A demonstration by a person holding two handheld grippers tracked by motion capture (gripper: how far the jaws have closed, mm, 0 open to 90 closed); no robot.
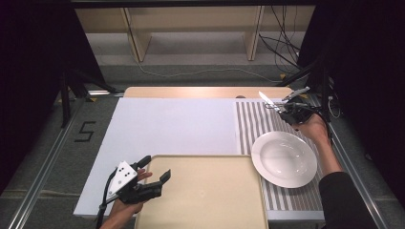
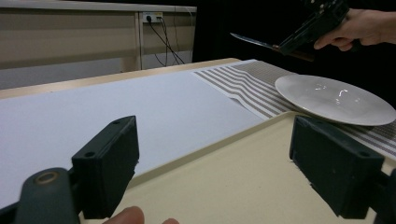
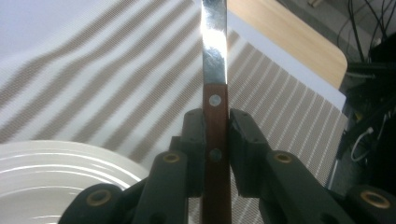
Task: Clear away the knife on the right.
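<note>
Up close, the right gripper view shows the right gripper (image 3: 215,135) clamped on the brown riveted wooden handle of a steel-bladed knife (image 3: 215,70), held above the striped grey-and-white placemat (image 3: 116,84). The round white ceramic plate (image 1: 284,159) lies near, on that mat. The left gripper (image 1: 153,171), jaws wide apart and holding nothing, hovers over the near-left corner of the beige plastic tray (image 1: 210,195), well apart from the knife.

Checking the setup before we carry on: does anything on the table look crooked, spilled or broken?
Nothing stands out. The white round plate sits flat on the striped placemat, overlapping the beige tray's corner in the left gripper view. The right gripper holds the wooden-handled knife above the mat; no spills or damage.
</note>
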